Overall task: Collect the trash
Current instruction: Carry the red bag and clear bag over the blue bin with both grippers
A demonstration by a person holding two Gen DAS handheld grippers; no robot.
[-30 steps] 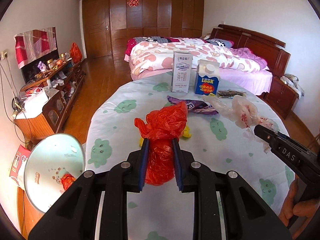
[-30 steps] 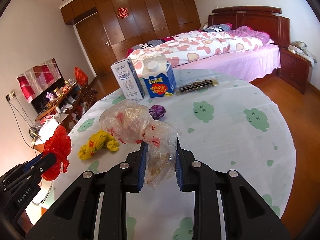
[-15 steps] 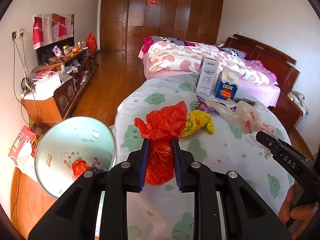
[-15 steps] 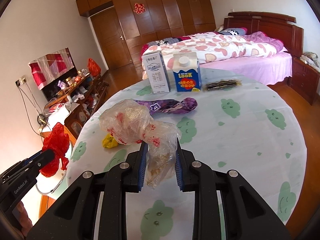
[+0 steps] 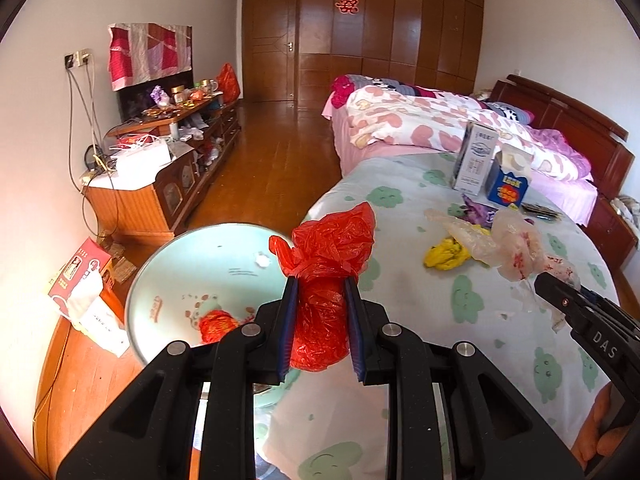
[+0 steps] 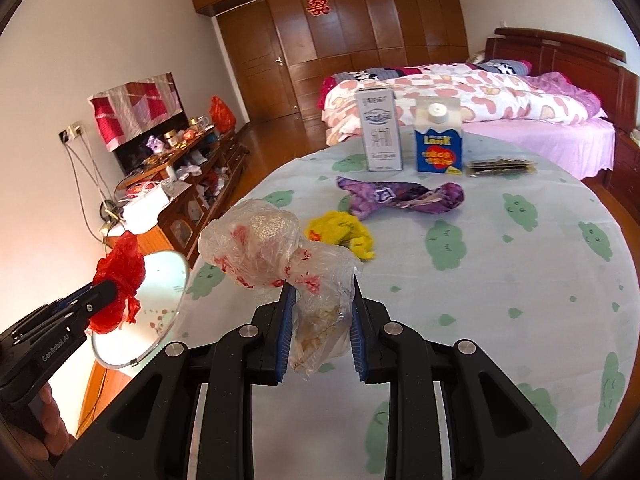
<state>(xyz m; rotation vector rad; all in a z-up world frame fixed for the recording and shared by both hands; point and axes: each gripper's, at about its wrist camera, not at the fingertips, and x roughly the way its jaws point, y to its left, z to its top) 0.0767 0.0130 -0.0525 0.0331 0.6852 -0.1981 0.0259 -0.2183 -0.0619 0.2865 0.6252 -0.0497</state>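
Trash sits in both your grippers: your left gripper [image 5: 320,316] is clamped on a crumpled red plastic bag [image 5: 326,276], held over the edge of the desk [image 5: 460,360] with the pale green bin [image 5: 192,280] just at its 9 o'clock, some red scrap lying inside. Your right gripper [image 6: 320,320] is clamped on a clear plastic bag [image 6: 276,256] with red print, above the desk. Loose on the desk at 12 o'clock from it lie a yellow wrapper [image 6: 344,232] and a purple wrapper [image 6: 404,196]; beyond stand a white carton [image 6: 380,136] and a blue carton [image 6: 438,140], side by side.
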